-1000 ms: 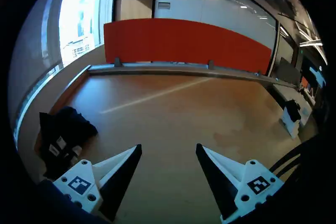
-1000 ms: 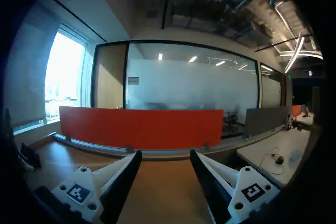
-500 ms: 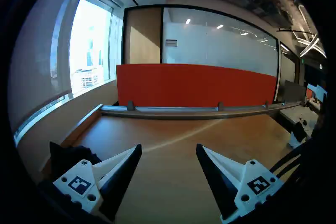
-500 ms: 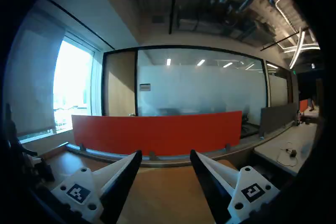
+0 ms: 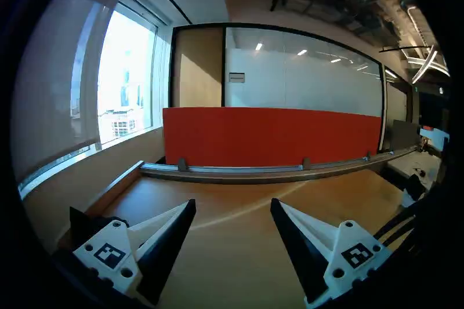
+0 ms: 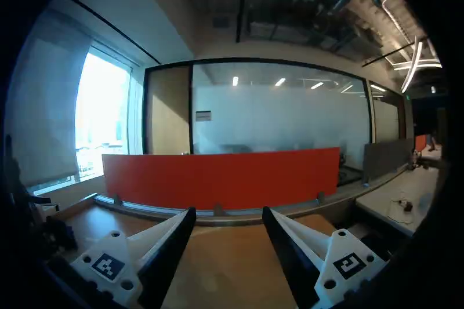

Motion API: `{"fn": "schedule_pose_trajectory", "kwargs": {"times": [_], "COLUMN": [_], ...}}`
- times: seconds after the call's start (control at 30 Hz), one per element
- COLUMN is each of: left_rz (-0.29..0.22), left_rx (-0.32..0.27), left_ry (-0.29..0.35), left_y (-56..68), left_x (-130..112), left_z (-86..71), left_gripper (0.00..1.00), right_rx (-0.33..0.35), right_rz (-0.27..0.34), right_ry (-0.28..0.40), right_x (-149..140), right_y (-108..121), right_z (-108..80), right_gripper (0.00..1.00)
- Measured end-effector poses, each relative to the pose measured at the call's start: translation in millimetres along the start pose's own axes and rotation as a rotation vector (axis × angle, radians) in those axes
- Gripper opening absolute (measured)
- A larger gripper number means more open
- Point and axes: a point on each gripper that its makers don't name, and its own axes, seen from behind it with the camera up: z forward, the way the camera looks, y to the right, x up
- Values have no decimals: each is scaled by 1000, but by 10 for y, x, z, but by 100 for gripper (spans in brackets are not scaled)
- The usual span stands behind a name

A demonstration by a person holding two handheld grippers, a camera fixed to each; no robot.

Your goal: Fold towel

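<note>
With the left gripper (image 5: pixel 232 200) and right gripper (image 6: pixel 228 208) held level, jaws spread and empty, tip both down toward the surface's (image 5: pixel 232 262) near left corner, where a dark bundle (image 5: pixel 78 220), perhaps the towel, lies.

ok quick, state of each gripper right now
Left gripper: open, fingers apart, holding nothing.
Right gripper: open, fingers apart, holding nothing.
</note>
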Motion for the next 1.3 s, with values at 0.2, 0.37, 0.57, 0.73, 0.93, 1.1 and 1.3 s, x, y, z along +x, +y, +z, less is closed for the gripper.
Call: {"fn": "schedule_pose_trajectory", "kwargs": {"times": [0.2,0.37,0.57,0.73,0.93,1.1,1.3], "left_rz": [-6,-3,-8,-10,3,14,11], "left_rx": [-9,-2,11,17,20,21,26], "left_ry": [33,63,104,123,147,162,176], "left_y": [22,-8,-81,-127,-158,-192,-292], "left_x": [-52,-164,-389,-640,-926,-1169,-1407], "left_z": [38,64,103,152,178,195,224], "left_gripper": [96,96,96,96,96,96,96], "right_rx": [-2,-2,1,7,12,5,4], "right_rz": [-6,-19,-38,-40,-49,-47,-66], "right_ry": [-3,-3,5,8,8,11,16], "right_x": [-115,-251,-429,-573,-748,-861,-1002], "right_y": [-74,-135,-213,-271,-275,-239,-260], "right_z": [-28,-39,-52,-83,-119,-142,-164], "right_gripper": [89,89,89,89,89,89,89]}}
